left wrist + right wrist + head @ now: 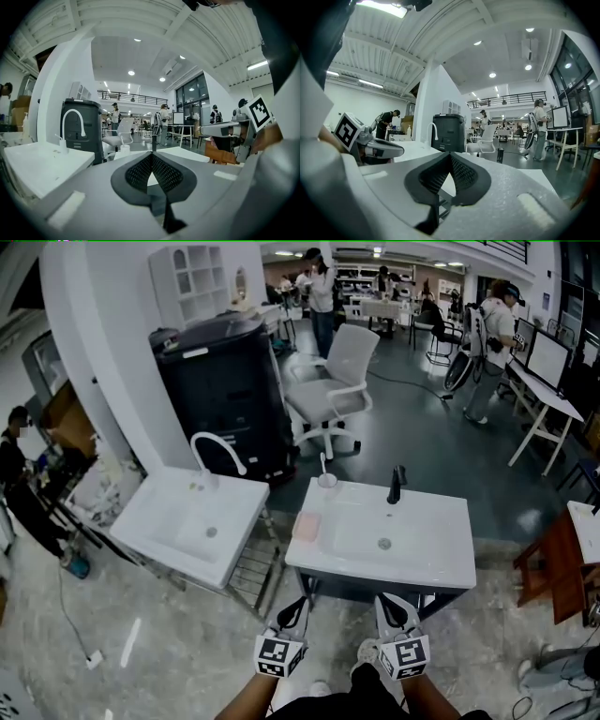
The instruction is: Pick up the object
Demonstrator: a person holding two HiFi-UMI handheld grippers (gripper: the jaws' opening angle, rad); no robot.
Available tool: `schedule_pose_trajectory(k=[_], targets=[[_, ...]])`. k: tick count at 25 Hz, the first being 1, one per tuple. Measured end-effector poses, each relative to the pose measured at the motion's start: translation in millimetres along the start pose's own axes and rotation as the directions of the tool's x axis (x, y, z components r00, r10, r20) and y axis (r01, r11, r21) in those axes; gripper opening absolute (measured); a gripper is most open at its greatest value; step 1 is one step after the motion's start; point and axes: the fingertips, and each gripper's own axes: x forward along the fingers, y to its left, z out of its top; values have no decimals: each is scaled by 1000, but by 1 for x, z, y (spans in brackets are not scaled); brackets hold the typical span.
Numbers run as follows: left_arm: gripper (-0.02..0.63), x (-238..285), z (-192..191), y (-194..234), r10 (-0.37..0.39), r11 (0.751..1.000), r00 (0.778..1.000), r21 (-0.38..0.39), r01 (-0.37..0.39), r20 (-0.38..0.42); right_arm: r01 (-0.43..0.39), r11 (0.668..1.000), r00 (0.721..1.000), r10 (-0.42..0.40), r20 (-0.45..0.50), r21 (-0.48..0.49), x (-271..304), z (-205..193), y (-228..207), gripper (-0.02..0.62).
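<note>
A wide workshop hall with a grey floor stretches away behind, and nearest stands a white rectangular washbasin surface (450,568) on a dark stand. The left claw (152,158) is clenched, its black ribbed pads pressed together with nothing between them. The right claw (450,157) is clenched and empty too. Both hang low in front of the surface's near edge, not over it.

The task names no particular thing. My reading is that it means the flat pink rectangular block (306,526), which lies on the basin's rim straight ahead of the left claw and well apart from it.

A claw that arrives clenched would push the block rather than take it. The block sits close to the surface's outer side edge, so a push could send it off that edge or down into the bowl. It is low and flat, so the pads may scrape the rim and catch only a corner. I cannot tell whether it is soap and slippery. A low approach could also knock the surface's front edge.

Beyond the block, at the back corner, stands a small clear cup with a thin stick in it (326,480). A reach that overshoots would tip it. A black tap (397,486) stands at the back rim, beyond the right claw. Off to the left of the left claw is a second white basin with a curved white tap (202,521). Farther out are a tall black cabinet (225,390), a white swivel chair (333,390) and people standing. Only the front edge lies between the left claw and the block.
</note>
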Motion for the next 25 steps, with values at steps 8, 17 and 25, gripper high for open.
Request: schedule_pose_trajectory(k=[8, 17, 25], targets=[[17, 57, 12, 15, 53, 999, 998, -5, -53, -16, -41, 999, 999, 41, 12, 10, 50, 7, -49, 2], [17, 140, 28, 20, 99, 995, 995, 4, -99, -13, -95, 995, 995, 95, 12, 6, 106, 7, -117, 2], [17, 179, 33, 19, 149, 989, 988, 1, -149, -35, -150, 988, 989, 150, 14, 18, 132, 3, -153, 2]])
